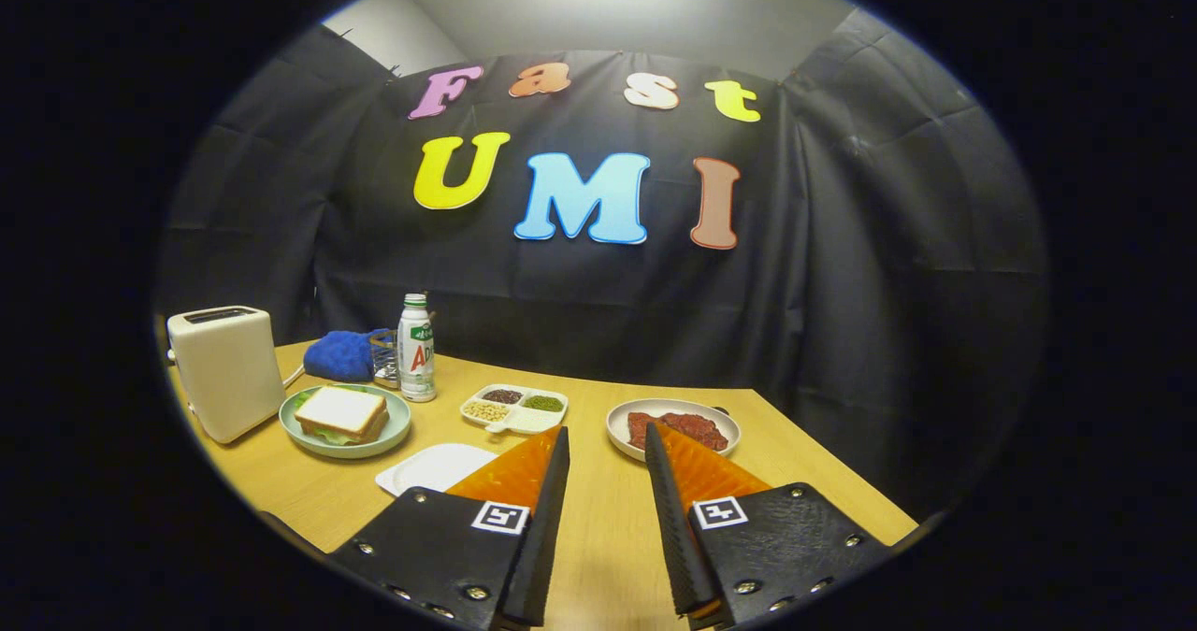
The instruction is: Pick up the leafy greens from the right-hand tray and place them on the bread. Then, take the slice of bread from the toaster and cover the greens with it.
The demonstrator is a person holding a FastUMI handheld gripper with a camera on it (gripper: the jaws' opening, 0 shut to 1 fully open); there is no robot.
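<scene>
The jaws [606, 444] stand wide apart with nothing between them but bare worktop [598, 537]; they hold nothing and hang above the near part of the wood.

Taking the green plate [345, 423] as the landmark: it sits beyond the jaws and off to their left. On it lies a slice of bread [340, 409] on top of another layer, and a fringe of leafy greens [325, 436] peeps out from under the top slice at the near edge. So the greens already lie on bread and a slice already covers them, as the task wants. Just left of the plate, almost touching its rim, stands the toaster [224, 371]; nothing rises from its slot that I can make out.

Near the plate's front right lies a flat white tray [435, 467], partly behind the left finger, with nothing visible on it. To the plate's right is a divided dish [515, 408] of small foods, and further right a plate of meat [672, 427]. Behind the plate stand a bottle [416, 349] and a blue cloth [340, 355].

By my judgement the sandwich looks assembled and the task's end state is in place, so no further grasp appears called for.
</scene>
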